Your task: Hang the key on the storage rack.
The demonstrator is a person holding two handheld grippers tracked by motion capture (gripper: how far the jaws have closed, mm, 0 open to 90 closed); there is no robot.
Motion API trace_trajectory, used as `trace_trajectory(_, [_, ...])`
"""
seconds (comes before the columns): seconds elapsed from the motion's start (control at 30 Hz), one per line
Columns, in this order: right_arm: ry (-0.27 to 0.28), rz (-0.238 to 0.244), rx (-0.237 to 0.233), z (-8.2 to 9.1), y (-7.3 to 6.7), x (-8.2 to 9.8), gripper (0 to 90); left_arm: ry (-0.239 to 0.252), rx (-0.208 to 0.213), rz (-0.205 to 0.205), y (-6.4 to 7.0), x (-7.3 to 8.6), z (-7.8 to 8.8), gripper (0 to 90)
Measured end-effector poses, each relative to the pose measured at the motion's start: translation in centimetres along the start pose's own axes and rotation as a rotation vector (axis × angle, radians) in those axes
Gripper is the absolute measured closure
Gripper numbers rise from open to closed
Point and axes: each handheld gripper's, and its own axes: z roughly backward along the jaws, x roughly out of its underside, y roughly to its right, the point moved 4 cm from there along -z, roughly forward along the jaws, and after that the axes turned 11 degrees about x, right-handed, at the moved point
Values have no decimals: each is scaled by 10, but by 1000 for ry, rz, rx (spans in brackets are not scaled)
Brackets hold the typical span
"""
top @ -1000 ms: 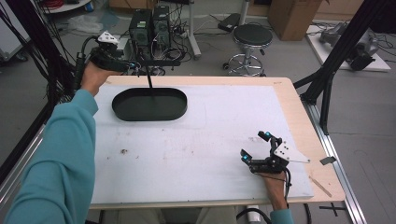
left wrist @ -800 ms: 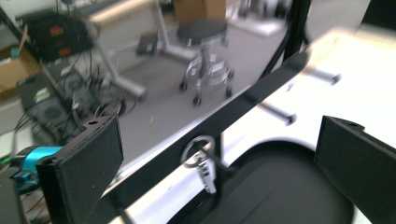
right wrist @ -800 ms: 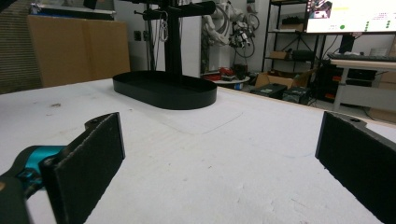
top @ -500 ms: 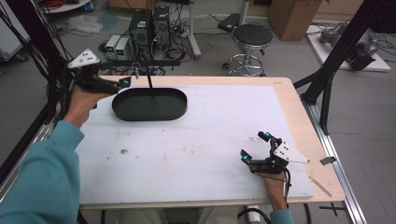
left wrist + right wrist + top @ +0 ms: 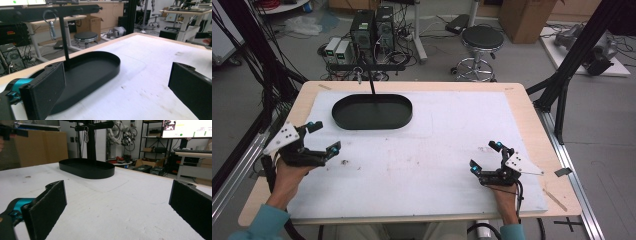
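black tongs [image 5: 323, 137] with teal-blue joints, grey three-cornered plates, trailing black cables, teal sleeves [image 5: 262, 222].

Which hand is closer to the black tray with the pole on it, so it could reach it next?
Probably the left. The left gripper sits open and empty just beside the black tray, facing it. The right gripper, also open, rests far across the white mat.

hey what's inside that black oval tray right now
Nothing loose lies inside the black oval tray; the upright post rises from its far side. A carabiner hangs from the crossbar above. Where the post meets the floor isn't clear.
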Motion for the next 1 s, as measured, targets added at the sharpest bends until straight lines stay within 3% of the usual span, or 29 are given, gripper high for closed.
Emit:
trace_trajectory(0.1, [1, 2, -1, 0, 0, 0, 6, 2, -8, -17, 9, 17, 4, 17])
trace_trajectory(0.2, [4, 7, 2, 0, 0, 0, 6, 34, -8, 4, 14, 38, 8, 17])
trace_trajectory(0.37, [5, 7, 0, 1, -1, 0, 6, 54, -16, 34, 15, 53, 9, 17])
trace_trajectory(0.6, [8, 12, 6, 1, -2, 0, 6, 55, -22, 14, 19, 65, 4, 17])
trace_trajectory(1.0, [16, 15, 10, 1, -1, 0, 7, 96, -49, 8, 20, 65, 8, 17])
